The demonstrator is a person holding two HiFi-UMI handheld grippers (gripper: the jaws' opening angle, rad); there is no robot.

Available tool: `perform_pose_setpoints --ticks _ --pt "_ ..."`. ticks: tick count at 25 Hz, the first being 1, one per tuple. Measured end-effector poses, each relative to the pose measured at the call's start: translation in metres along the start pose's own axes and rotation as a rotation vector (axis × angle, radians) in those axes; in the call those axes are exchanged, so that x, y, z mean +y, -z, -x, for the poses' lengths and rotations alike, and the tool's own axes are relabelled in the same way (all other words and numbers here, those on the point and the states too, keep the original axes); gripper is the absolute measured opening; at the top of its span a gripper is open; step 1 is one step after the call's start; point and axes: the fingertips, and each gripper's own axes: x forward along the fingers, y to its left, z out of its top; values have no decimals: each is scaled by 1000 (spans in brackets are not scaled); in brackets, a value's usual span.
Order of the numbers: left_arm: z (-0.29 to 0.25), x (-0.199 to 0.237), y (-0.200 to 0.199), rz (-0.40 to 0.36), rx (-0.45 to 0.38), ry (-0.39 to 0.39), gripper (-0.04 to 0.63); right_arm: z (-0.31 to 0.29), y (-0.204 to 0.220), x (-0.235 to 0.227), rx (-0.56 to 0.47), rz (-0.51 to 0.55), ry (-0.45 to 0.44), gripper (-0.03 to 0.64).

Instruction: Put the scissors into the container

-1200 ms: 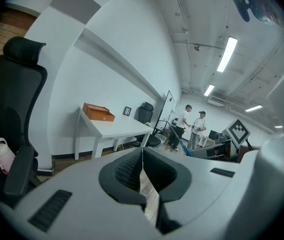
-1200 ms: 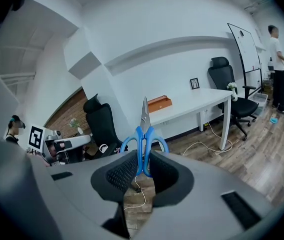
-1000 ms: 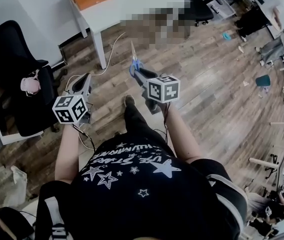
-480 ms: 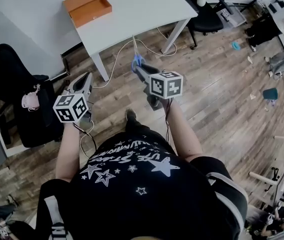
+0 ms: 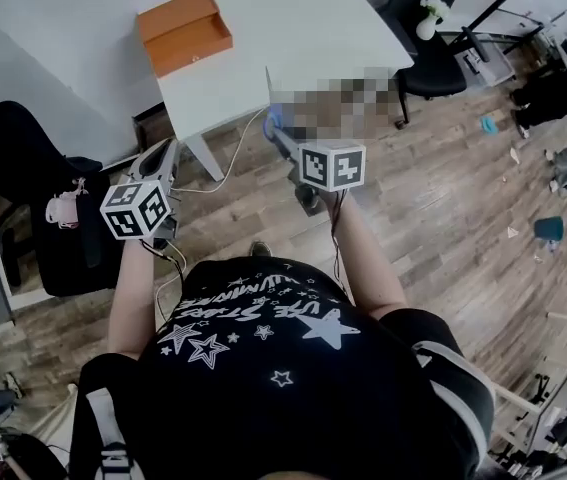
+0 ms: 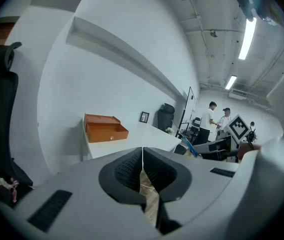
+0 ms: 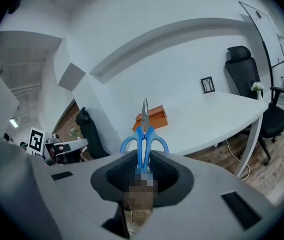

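Blue-handled scissors [image 7: 143, 136] stand upright between the jaws of my right gripper [image 7: 143, 166], which is shut on their handles; the blades point up. In the head view the scissors [image 5: 272, 120] stick out ahead of the right gripper [image 5: 281, 140] at the near edge of the white table [image 5: 263, 28]. The orange container [image 5: 184, 31], an open box, sits on that table; it also shows as the orange container [image 7: 154, 117] and the orange container [image 6: 104, 127]. My left gripper [image 6: 142, 169] is shut with nothing in it, held over the floor left of the table, seen as the left gripper [image 5: 160, 164].
A black office chair [image 5: 23, 188] stands at the left, another black chair [image 5: 433, 28] at the table's far right end. Cables [image 5: 225, 163] trail over the wooden floor under the table. Two people [image 6: 217, 121] stand far off in the room.
The person has stepped toward the table: it and the orange container now lie closer below both grippers. The right gripper with the scissors has reached the table's near edge.
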Motion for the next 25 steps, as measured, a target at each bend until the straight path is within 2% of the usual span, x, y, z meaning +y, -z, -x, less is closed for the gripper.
perform_pose_setpoints --ticks 8,15,18,22,25 --pt "-26 19 -4 39 22 -59 23 -39 -31 -28 26 -1 -27 97" --pt "-79 62 -14 63 36 -44 23 -88 -42 -56 64 -18 13 97" --pt "-113 86 -28 67 31 -29 23 -114 -61 -71 67 -15 37 97" --pt "-168 117 -63 78 14 -16 23 -159 -107 -94 67 -5 58 97" --pt "-197 145 -86 79 13 -6 23 -196 -135 -102 87 34 72 97"
